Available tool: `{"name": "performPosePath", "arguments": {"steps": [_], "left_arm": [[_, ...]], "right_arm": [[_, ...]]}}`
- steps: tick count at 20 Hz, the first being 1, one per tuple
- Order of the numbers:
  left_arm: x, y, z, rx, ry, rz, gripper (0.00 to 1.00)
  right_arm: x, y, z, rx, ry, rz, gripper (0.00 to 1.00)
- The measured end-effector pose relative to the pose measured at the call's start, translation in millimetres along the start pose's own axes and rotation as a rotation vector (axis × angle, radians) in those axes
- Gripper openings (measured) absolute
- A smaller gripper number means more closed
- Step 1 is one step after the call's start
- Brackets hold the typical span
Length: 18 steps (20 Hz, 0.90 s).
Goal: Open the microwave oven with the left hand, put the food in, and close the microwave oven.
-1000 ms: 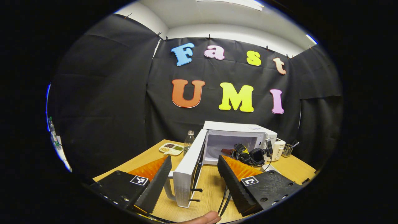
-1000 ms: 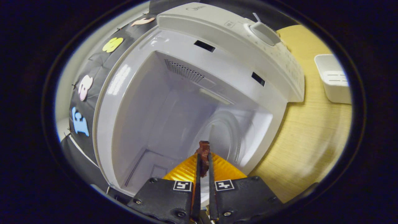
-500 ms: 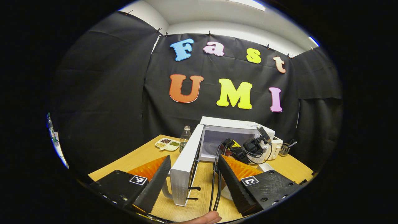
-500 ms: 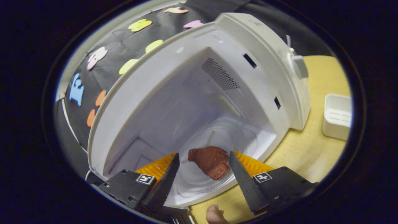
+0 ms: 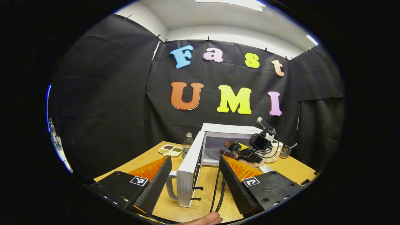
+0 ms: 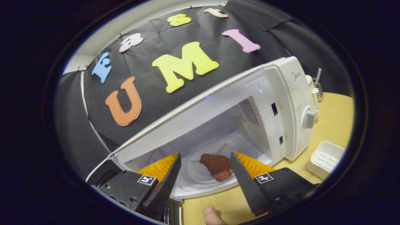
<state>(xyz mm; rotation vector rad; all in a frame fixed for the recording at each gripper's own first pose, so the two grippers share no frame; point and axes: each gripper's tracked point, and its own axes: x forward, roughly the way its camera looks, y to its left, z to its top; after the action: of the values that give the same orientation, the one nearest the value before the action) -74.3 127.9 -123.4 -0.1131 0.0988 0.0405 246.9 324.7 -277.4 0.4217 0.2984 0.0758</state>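
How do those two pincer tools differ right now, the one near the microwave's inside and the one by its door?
The right gripper is at the microwave's opening, with the food lying on the glass plate just beyond its fingers; the left gripper sits farther out, with the open door seen edge-on between its fingers. The right points into the cavity; the left looks across the table. Both are open and hold nothing.

The left gripper is wide open and holds nothing. The right gripper is wide open too.
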Motion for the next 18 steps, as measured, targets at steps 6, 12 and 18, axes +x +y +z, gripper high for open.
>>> {"name": "performPosePath", "arguments": {"steps": [6, 12, 18], "left_arm": [[-23, 13, 5, 0.018, -0.042, -0.007, 0.93], [-29, 42, -17, 0.027, -0.037, 0.048, 0.94], [-30, 41, -29, 0.062, -0.061, 0.029, 0.57]], "right_arm": [[-80, -23, 19, -0.181, -0.027, 0.082, 0.99], [-173, -60, 64, -0.216, -0.07, 0.147, 0.99], [-262, -118, 120, -0.278, -0.21, 0.094, 0.99]]}}
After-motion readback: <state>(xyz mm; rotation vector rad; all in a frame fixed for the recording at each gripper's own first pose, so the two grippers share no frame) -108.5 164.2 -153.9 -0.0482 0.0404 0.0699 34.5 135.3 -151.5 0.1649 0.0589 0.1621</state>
